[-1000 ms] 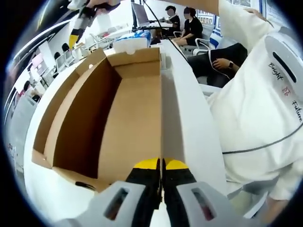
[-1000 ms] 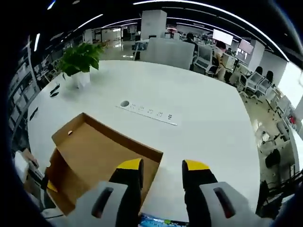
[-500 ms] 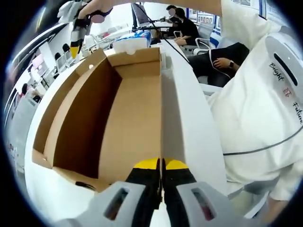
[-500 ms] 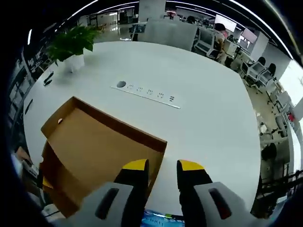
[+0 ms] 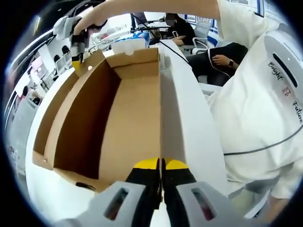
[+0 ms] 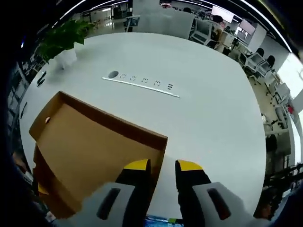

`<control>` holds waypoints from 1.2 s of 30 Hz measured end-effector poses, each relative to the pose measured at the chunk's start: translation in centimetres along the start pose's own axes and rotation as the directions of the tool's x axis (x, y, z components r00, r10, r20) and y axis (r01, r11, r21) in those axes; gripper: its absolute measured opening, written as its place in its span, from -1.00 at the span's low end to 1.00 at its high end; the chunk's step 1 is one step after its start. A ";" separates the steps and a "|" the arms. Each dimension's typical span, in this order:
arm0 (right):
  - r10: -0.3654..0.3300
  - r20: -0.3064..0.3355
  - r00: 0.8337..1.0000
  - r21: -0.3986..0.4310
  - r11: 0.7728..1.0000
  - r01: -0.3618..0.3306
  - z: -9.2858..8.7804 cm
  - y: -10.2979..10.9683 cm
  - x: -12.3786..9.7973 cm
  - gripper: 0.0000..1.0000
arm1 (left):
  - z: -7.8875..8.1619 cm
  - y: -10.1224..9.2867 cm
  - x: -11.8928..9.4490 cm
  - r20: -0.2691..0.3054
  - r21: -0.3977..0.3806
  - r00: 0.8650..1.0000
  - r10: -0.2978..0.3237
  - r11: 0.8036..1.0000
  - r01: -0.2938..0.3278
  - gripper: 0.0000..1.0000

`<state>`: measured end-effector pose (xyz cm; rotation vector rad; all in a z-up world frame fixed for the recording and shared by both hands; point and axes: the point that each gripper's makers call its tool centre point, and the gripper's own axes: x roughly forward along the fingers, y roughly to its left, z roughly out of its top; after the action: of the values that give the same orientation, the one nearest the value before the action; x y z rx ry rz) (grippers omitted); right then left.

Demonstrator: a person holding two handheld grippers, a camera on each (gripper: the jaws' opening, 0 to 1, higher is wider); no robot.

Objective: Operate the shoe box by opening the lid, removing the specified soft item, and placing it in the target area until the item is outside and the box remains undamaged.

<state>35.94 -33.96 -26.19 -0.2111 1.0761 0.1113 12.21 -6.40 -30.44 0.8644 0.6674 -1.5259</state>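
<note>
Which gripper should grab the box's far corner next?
Right, probably: right gripper hangs open at that corner of the box, while left gripper is shut on the near wall.

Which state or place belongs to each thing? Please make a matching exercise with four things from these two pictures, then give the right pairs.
Things:
1. left gripper
2. right gripper
3. potted plant
4. cardboard box

States or places:
A. at the far edge of the white table
B. jaws shut on the box's side wall
C. open at the top, brown inside
D. jaws a little apart, above the box's corner

Pairs: 1-B, 2-D, 3-A, 4-C
</note>
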 end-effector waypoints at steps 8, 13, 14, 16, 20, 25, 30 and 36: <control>0.038 -0.050 0.998 0.002 0.999 -0.038 -1.1 1.2 1.9 -0.77 | 0.0 0.0 0.0 -0.006 -0.008 1.000 -0.010 1.000 0.010 -0.99; 0.009 -0.043 0.999 -0.006 1.000 -0.010 -1.6 0.7 2.5 -0.89 | 0.1 0.1 0.1 -0.004 0.070 1.000 -0.008 0.997 0.008 -0.99; 0.003 -0.038 0.999 -0.023 1.000 -0.004 -1.5 0.7 2.5 -0.89 | 0.0 -0.1 0.1 -0.003 0.065 1.000 -0.005 0.998 0.005 -0.99; -0.013 -0.038 0.999 -0.043 0.999 0.011 -1.3 0.7 2.6 -0.89 | 0.0 -0.1 0.1 -0.004 0.053 1.000 -0.001 0.999 0.001 -0.99; -0.057 -0.001 0.998 -0.067 0.996 0.057 -0.6 0.7 2.1 -0.90 | 0.1 0.1 0.0 0.000 0.021 1.000 -0.001 1.000 0.001 -0.99; -0.069 0.102 0.992 -0.089 0.993 0.078 0.6 0.8 0.5 -0.90 | -0.3 0.6 -0.1 -0.018 -0.034 1.000 -0.015 0.999 0.014 -0.98; -0.034 0.187 0.982 -0.041 0.998 0.042 1.1 1.0 -1.1 -0.90 | -0.7 0.9 -0.4 -0.027 -0.055 1.000 -0.013 0.998 0.011 -0.98; -0.050 0.285 0.957 -0.040 0.997 0.064 2.5 0.7 -3.2 -0.91 | -0.8 1.6 -0.3 -0.028 -0.051 1.000 0.013 0.999 -0.014 -0.96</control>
<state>36.42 -32.66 -22.35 -0.2619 0.7802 0.1119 13.88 -5.82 -30.53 0.8507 0.7166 -1.4810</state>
